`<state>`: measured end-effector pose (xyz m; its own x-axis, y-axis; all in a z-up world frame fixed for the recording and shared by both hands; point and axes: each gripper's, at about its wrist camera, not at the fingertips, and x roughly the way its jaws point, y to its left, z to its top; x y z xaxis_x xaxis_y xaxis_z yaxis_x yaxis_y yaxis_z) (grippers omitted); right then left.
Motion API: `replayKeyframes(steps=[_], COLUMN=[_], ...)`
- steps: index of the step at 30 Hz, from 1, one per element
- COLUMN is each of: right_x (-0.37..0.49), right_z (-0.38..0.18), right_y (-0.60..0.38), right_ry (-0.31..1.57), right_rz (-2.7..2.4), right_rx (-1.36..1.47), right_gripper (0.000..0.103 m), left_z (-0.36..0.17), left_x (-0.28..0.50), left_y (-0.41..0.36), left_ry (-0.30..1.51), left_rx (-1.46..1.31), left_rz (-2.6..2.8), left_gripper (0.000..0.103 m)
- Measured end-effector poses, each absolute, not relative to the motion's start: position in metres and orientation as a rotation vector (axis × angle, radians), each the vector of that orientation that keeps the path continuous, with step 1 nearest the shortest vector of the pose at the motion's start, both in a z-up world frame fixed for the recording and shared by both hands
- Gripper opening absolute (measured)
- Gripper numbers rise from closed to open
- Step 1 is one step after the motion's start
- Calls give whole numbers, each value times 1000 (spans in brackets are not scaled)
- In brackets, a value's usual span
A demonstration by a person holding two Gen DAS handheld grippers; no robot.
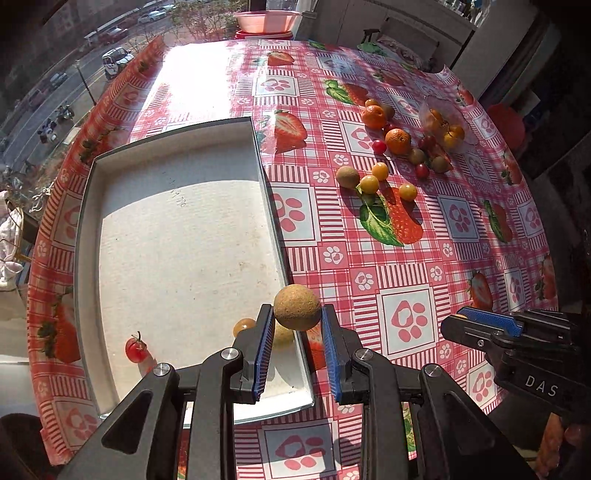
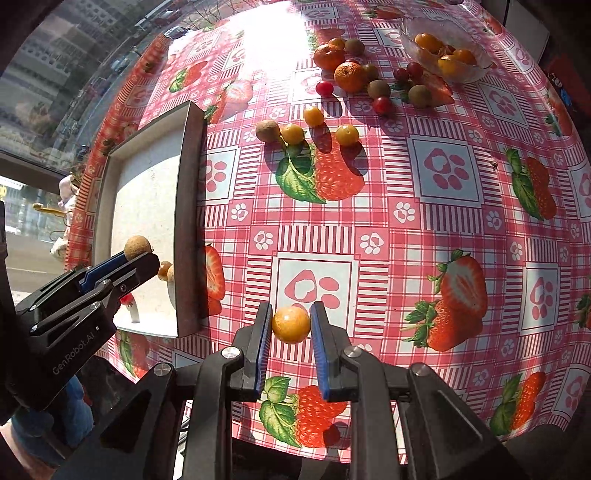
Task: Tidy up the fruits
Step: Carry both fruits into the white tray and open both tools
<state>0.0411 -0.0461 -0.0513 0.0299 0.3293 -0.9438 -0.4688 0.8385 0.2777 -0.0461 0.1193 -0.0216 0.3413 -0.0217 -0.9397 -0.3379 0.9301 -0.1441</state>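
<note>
My left gripper (image 1: 297, 314) is shut on a round tan-brown fruit (image 1: 297, 307) and holds it above the near right rim of the white tray (image 1: 85, 229); it also shows in the right wrist view (image 2: 137, 254). In the tray lie a red cherry tomato (image 1: 135, 349), a yellow cherry tomato (image 1: 243, 325) and a pale fruit partly hidden behind my fingers. My right gripper (image 2: 291, 325) is shut on a yellow cherry tomato (image 2: 291, 325) above the tablecloth, right of the tray (image 2: 186, 221). It shows at the right edge of the left wrist view (image 1: 476, 325).
Loose fruits lie at the far right of the table: mandarins (image 1: 398, 141), kiwis (image 1: 347, 176), yellow tomatoes (image 1: 407, 192) and red tomatoes (image 1: 379, 146). A clear bowl (image 1: 443, 123) holds yellow fruits. A pink basin (image 1: 267, 20) stands at the far edge.
</note>
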Motion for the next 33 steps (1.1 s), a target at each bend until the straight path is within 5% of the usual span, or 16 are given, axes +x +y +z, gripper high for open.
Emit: replayKeyframes(steps=[33], right_x=[41], right_z=[-57], right_y=[98], right_ry=[1410], right_rz=[816], right_rx=[-237], right_gripper=[23], left_z=[-54], left_x=[-66], left_y=[219], left_ry=[1219], left_rx=[-374], left_rz=[407], left_gripper=[27])
